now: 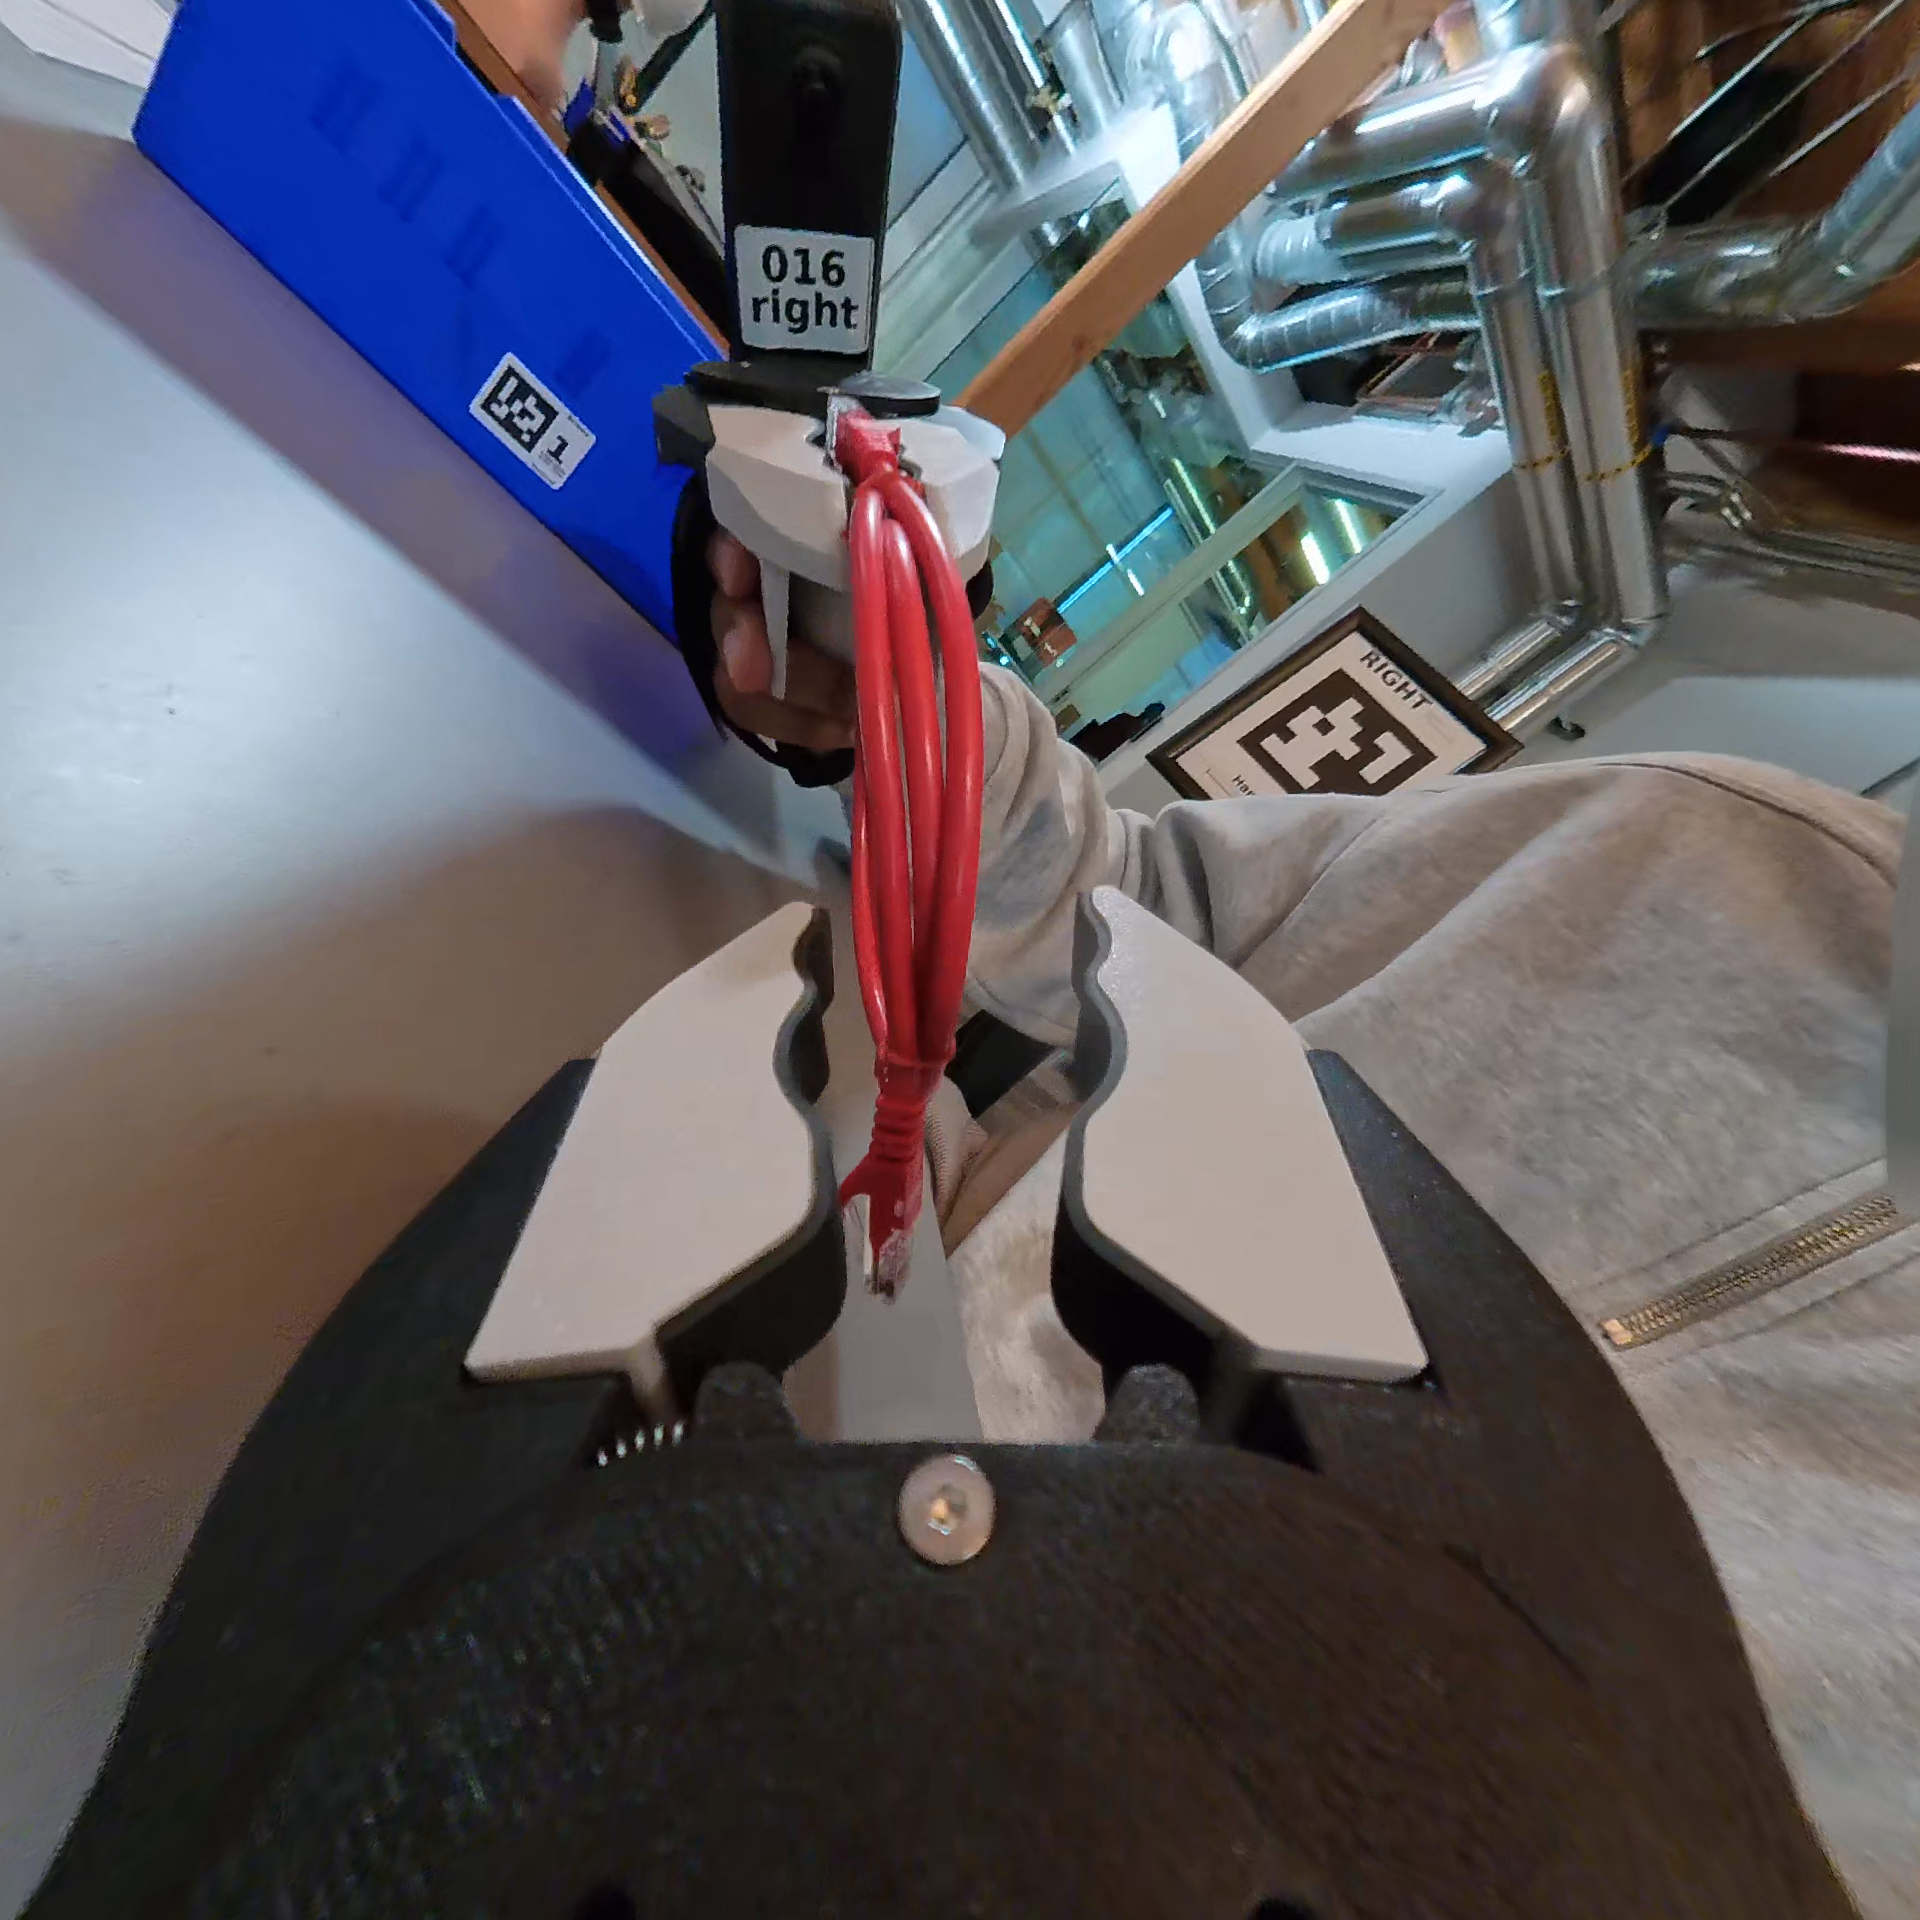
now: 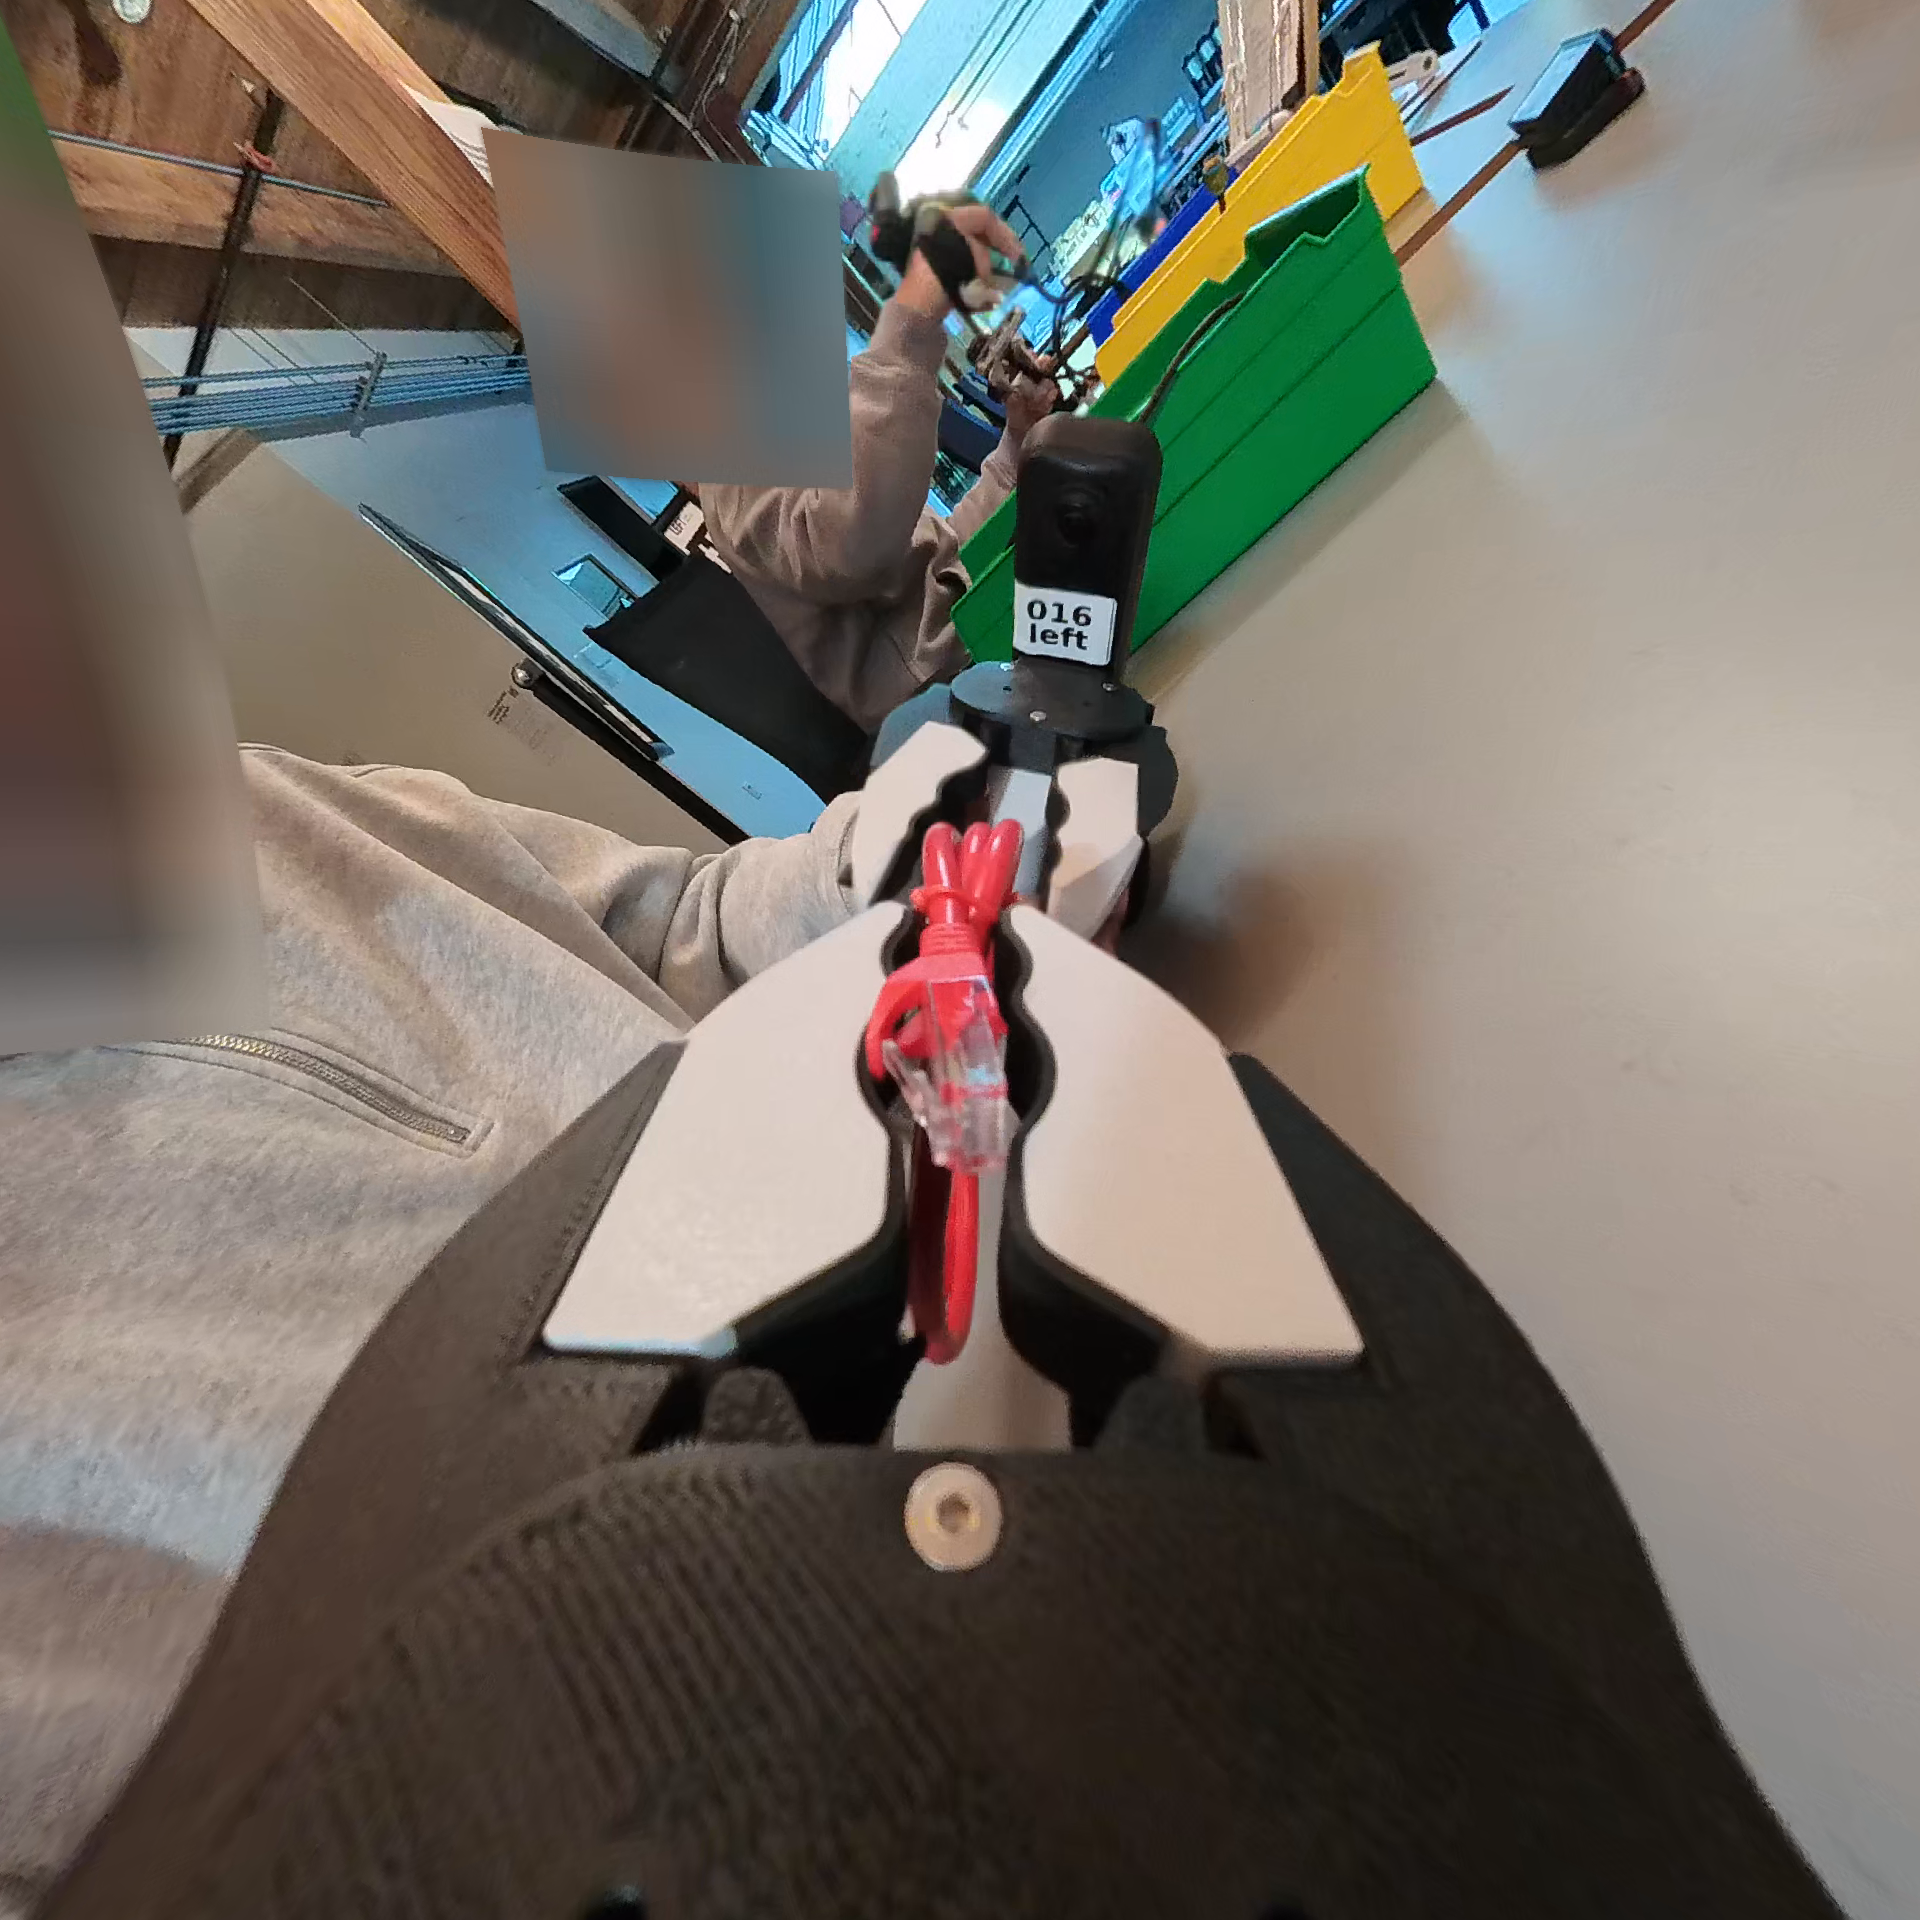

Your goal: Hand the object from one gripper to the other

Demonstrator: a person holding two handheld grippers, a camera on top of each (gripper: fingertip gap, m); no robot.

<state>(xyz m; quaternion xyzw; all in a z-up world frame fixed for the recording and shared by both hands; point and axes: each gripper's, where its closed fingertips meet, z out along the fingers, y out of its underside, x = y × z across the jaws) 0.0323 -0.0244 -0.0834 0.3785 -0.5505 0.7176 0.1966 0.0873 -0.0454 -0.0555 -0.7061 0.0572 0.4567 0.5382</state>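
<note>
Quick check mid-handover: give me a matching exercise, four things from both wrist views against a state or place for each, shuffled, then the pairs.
Things:
1. right tongs
2. left tongs
3. coiled red network cable
4. green plastic bin

States or places:
A. open, fingers either side of the cable's lower end
B. standing on the pale table beside a yellow bin
C. shut on the cable's upper end
D. hanging between both tools, a clear plug at each end

Pairs: 1-C, 2-A, 3-D, 4-B
</note>
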